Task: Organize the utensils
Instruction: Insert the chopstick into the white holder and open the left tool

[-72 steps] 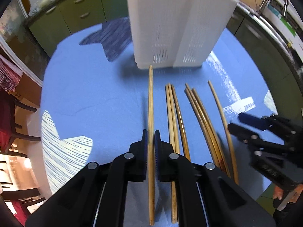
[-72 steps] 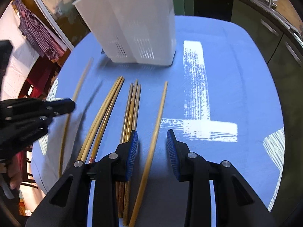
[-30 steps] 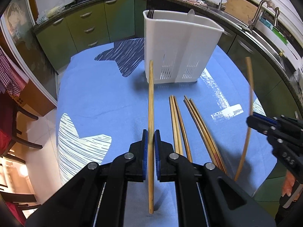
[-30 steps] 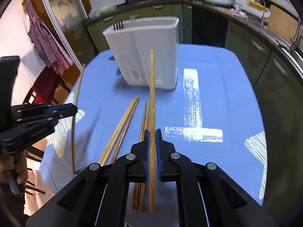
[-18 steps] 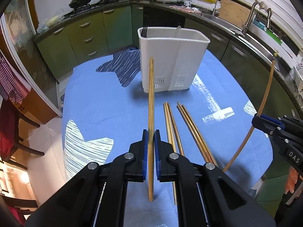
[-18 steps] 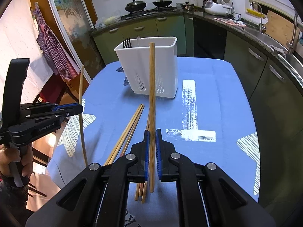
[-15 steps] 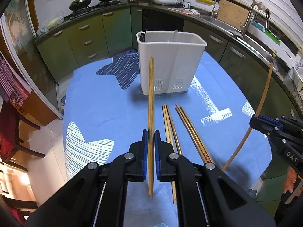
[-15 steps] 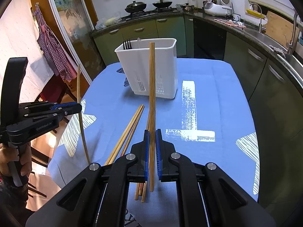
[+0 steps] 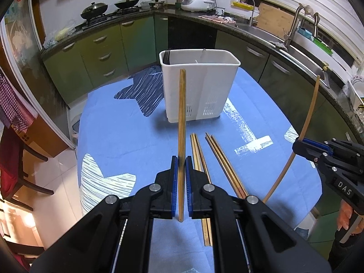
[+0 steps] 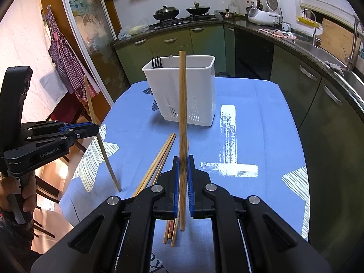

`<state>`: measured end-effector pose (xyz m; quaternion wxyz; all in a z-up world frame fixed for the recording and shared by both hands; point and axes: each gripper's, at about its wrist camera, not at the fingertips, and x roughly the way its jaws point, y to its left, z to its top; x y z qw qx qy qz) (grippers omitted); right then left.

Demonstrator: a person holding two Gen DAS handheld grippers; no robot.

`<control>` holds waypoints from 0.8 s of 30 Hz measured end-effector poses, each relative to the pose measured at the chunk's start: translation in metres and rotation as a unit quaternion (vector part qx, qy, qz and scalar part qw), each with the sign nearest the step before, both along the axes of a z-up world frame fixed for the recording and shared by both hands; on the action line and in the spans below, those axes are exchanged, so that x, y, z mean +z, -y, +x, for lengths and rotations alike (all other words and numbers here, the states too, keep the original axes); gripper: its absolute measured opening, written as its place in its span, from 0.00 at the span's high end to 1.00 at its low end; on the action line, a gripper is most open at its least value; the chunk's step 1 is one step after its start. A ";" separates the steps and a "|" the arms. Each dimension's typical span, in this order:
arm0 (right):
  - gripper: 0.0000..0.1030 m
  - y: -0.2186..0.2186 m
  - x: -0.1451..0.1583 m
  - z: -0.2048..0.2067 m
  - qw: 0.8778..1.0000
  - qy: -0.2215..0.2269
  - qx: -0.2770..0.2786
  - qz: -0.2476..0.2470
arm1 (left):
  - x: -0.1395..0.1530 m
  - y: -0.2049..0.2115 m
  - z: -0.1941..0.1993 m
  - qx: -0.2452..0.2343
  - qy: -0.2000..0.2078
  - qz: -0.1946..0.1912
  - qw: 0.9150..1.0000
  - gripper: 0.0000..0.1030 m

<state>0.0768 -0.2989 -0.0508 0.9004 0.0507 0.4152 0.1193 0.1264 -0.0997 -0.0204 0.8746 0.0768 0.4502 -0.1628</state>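
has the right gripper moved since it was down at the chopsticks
Yes. The right gripper, shut on a chopstick, has risen and pulled back from the white caddy, which now looks smaller with its rim visible.

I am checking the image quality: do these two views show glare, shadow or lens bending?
Left wrist view: bright window patches on the blue tablecloth; a soft shadow beside the white utensil holder; the chopstick in the right gripper looks bowed near the edge. Right wrist view: similar bright patches; the counter curves; the chopstick in the left gripper stays sharp.
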 end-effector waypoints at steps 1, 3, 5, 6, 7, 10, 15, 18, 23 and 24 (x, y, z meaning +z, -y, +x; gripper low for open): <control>0.93 0.001 0.000 0.000 1.000 0.000 0.000 0.001 | 0.001 0.001 0.000 -0.001 0.000 0.000 1.000 0.94; 0.93 0.002 0.001 0.001 1.000 0.001 -0.001 0.002 | 0.003 0.001 0.001 -0.003 0.001 -0.002 1.000 0.94; 0.93 0.003 0.002 0.002 1.000 0.001 -0.001 0.003 | 0.006 0.003 0.001 -0.004 0.004 -0.003 1.000 0.94; 0.93 0.003 0.002 0.002 1.000 0.001 -0.001 0.003 | 0.007 0.003 0.002 -0.005 0.005 -0.004 1.000 0.94; 0.93 0.004 0.002 0.002 1.000 0.002 -0.001 0.003 | 0.009 0.004 0.003 -0.006 0.006 -0.005 1.000 0.94; 0.93 0.007 0.002 0.003 1.000 0.001 -0.001 0.005 | 0.018 0.007 0.007 -0.006 0.012 -0.008 1.000 0.94; 0.93 0.011 0.003 0.003 1.000 0.003 -0.004 0.008 | 0.042 0.015 0.016 -0.009 0.033 -0.011 0.999 0.94; 0.93 0.015 0.004 0.004 1.000 0.004 -0.006 0.010 | 0.060 0.018 0.025 -0.006 0.050 -0.016 0.999 0.94; 0.93 0.020 0.004 0.007 1.000 0.004 -0.007 0.013 | 0.096 0.025 0.039 0.002 0.085 -0.024 0.996 0.94; 0.93 0.021 0.004 0.007 1.000 0.004 -0.007 0.015 | 0.105 0.028 0.043 0.003 0.094 -0.026 0.995 0.94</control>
